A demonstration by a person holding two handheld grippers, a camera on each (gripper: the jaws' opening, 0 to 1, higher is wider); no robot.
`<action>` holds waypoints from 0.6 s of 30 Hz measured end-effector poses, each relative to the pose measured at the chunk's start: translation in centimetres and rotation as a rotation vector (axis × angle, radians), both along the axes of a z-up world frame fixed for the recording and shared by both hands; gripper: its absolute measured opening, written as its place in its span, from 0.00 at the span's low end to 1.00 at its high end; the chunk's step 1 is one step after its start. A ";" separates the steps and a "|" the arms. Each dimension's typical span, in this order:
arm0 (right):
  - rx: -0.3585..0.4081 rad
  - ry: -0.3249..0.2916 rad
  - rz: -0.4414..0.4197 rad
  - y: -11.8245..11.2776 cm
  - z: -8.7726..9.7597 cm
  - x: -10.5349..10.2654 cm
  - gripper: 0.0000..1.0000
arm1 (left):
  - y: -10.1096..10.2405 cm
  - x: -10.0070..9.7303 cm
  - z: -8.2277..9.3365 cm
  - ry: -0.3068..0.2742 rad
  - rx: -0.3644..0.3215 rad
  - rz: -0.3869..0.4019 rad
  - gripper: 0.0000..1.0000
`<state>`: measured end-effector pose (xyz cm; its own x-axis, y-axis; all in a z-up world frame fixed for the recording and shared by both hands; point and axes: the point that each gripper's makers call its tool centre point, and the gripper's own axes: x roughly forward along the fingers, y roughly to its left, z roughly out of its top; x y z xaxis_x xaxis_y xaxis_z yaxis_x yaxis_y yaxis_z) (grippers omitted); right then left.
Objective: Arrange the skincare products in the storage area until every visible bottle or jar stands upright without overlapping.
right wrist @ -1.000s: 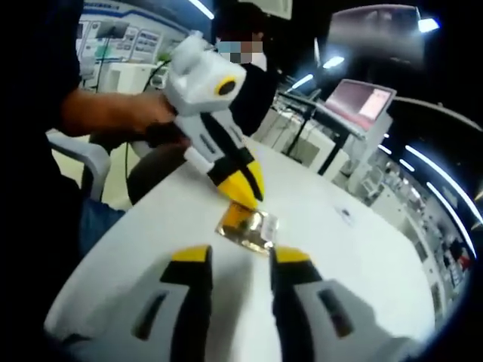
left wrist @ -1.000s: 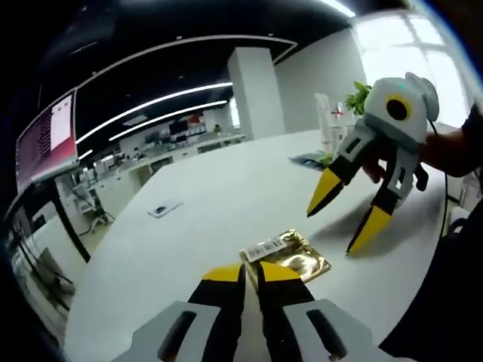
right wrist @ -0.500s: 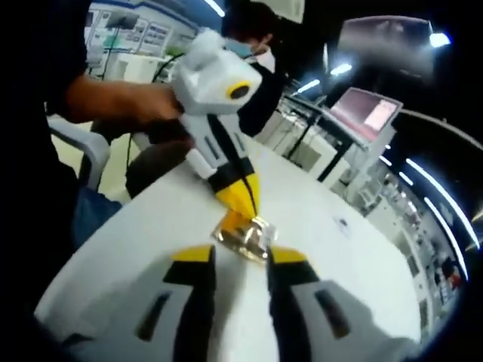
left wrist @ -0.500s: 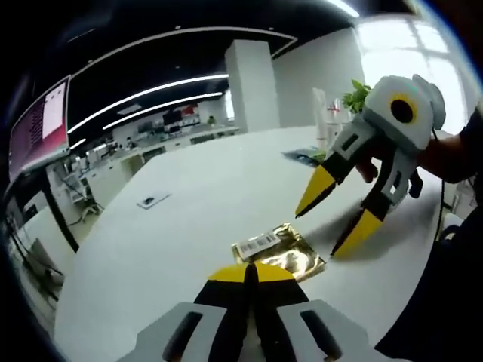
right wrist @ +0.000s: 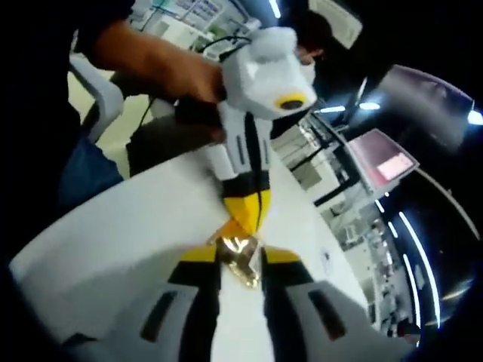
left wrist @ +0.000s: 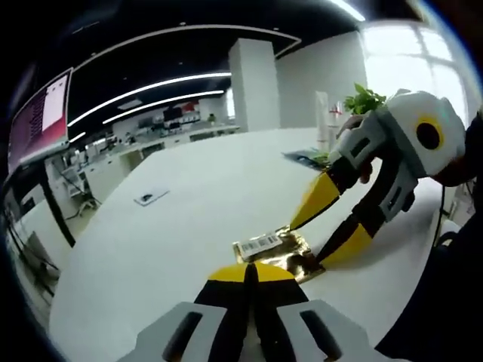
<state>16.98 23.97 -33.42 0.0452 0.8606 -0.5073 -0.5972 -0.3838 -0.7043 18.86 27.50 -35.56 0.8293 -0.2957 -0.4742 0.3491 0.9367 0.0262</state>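
A flat gold foil sachet (left wrist: 275,249) with a white barcode label lies on the white table (left wrist: 189,173). My left gripper (left wrist: 253,268) is shut, its yellow tips at the sachet's near edge; whether they pinch it I cannot tell. My right gripper (left wrist: 309,241) comes in from the right, open, its jaws straddling the sachet's right side. In the right gripper view the sachet (right wrist: 240,256) sits between my open right gripper's (right wrist: 240,254) jaws. There the left gripper (right wrist: 245,219), held by a hand (right wrist: 166,72), points down onto the sachet's far edge.
A white tube (left wrist: 324,121) stands upright at the table's far right beside a green plant (left wrist: 362,98) and a dark flat packet (left wrist: 306,158). A small flat item (left wrist: 147,197) lies far left. A chair (right wrist: 98,98) stands at the table's edge, and a screen (right wrist: 392,162) behind.
My right gripper has moved in from above the table until its open jaws stand around the sachet. The left gripper stayed shut at the sachet's edge.
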 end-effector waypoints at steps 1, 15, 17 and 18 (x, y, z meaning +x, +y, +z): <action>-0.009 0.008 0.004 -0.2 0.0 -0.1 0.20 | 0.0 0.0 0.0 0.001 -0.002 0.000 0.00; -0.143 -0.117 0.110 0.3 0.3 -0.6 0.25 | -0.1 0.0 0.0 0.008 -0.006 -0.004 0.00; -0.163 -0.128 0.114 0.2 0.3 -0.6 0.25 | -0.1 -0.1 0.0 0.009 -0.007 -0.005 0.00; -0.171 -0.123 0.116 0.2 0.3 -0.7 0.25 | -0.1 -0.1 0.0 0.010 -0.009 -0.005 0.00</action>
